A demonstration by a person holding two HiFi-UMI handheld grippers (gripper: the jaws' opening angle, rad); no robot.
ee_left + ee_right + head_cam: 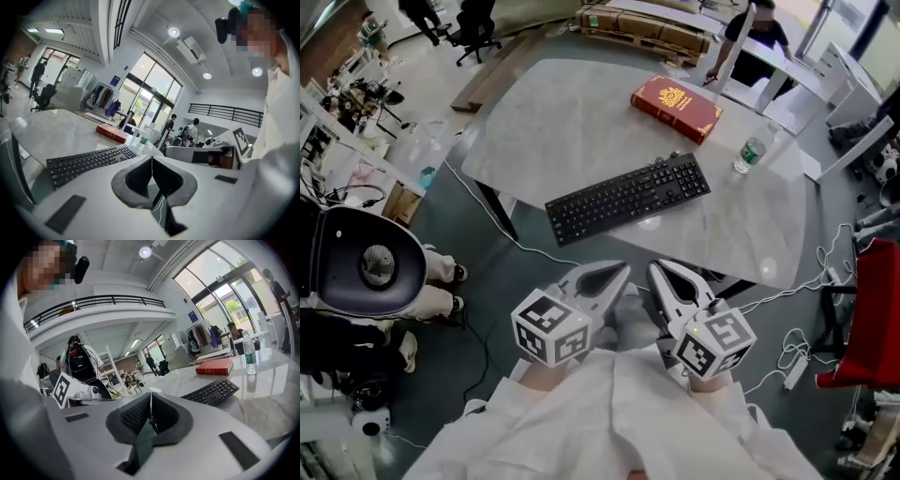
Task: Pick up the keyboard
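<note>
A black keyboard (629, 198) lies slanted near the front edge of the pale marble table (581, 122). It also shows in the left gripper view as a keyboard (86, 161) at the left, and in the right gripper view as a keyboard (212, 392) at the right. My left gripper (615, 273) and right gripper (662, 272) hover side by side just short of the table's near edge, below the keyboard. Both are shut with nothing between the jaws, as the left gripper (152, 161) and right gripper (150, 405) views confirm.
A red book (676, 106) lies at the table's far right and a plastic water bottle (750, 155) stands near the right edge. A black office chair (361, 262) sits at the left. Cables (806, 309) trail on the floor at the right. People stand in the background.
</note>
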